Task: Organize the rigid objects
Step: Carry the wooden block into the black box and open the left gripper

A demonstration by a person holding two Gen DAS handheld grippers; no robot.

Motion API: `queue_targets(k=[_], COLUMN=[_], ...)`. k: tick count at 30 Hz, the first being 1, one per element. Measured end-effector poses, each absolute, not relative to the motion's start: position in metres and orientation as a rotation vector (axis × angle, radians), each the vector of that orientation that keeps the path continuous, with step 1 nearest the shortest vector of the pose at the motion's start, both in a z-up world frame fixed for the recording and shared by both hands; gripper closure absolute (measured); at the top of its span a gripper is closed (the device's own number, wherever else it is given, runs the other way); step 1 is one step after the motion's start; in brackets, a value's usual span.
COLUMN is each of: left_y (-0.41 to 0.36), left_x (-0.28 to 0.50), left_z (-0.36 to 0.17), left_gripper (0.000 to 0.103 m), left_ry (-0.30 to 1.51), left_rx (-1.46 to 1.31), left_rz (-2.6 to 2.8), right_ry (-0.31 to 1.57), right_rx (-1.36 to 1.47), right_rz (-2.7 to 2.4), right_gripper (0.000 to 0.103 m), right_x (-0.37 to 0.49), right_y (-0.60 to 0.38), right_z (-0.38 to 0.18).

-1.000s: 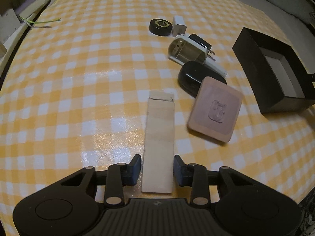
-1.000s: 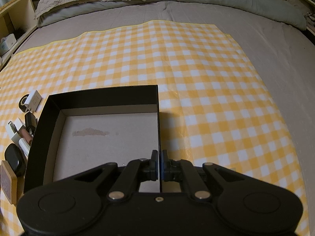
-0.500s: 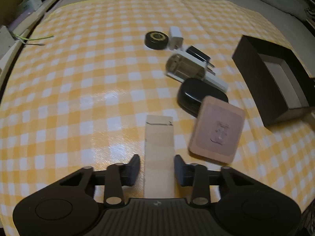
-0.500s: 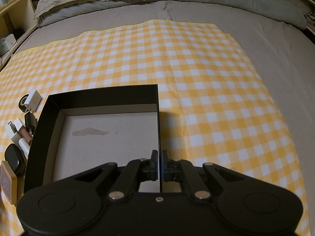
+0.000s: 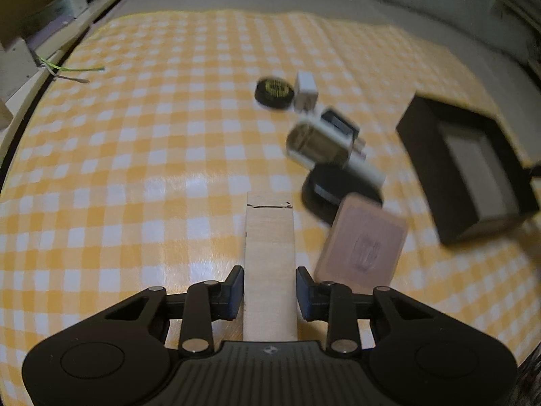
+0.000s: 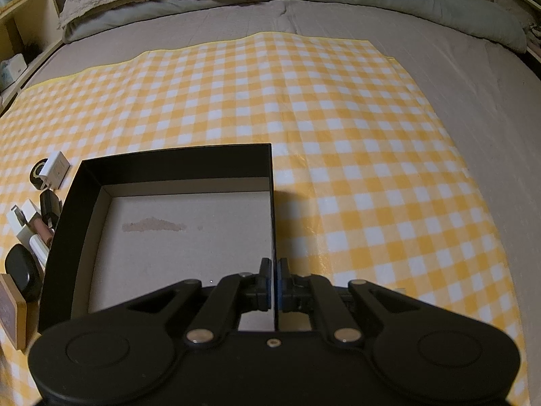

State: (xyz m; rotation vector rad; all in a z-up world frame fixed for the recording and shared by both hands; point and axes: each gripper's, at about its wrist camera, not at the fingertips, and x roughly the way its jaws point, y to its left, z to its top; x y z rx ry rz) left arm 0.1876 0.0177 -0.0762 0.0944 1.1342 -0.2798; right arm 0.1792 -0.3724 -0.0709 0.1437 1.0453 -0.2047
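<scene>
A long pale wooden block (image 5: 269,264) sits between the pads of my left gripper (image 5: 269,287), which is shut on its two long sides. The block's far end points up the yellow checked cloth. To its right lie a pink square coaster (image 5: 361,240), a black oval case (image 5: 321,189), a silver and white gadget (image 5: 318,142), a white charger (image 5: 306,91) and a round black tin (image 5: 274,91). My right gripper (image 6: 274,270) is shut on the right wall of the black open box (image 6: 175,162), whose grey floor is bare.
The black box (image 5: 426,155) stands at the right in the left wrist view. The checked cloth (image 6: 338,118) covers a grey bed, with pillows at the far end. Shelving runs along the left edge, and a green wire (image 5: 77,69) lies there.
The left jaws have closed onto the wooden block. The left view has tipped up, with the other objects sliding down the picture and blurred. The right gripper and box are unchanged.
</scene>
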Motion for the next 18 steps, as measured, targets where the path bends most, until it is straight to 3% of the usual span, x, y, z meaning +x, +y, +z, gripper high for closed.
queue_targets(k=[8, 18], left_y=[-0.005, -0.125], left_x=[0.189, 0.196], left_z=[-0.037, -0.034], left_gripper=[0.069, 0.069], left_ry=[1.023, 1.009], left_rx=[-0.010, -0.029], left_rz=[-0.335, -0.522], right_ry=[1.049, 1.045], right_rx=[0.140, 0.165], right_rz=[-0.201, -0.187], right_gripper=[0.100, 0.100], right_x=[0.180, 0.178], right_y=[-0.373, -0.375], right_z=[-0.070, -0.067])
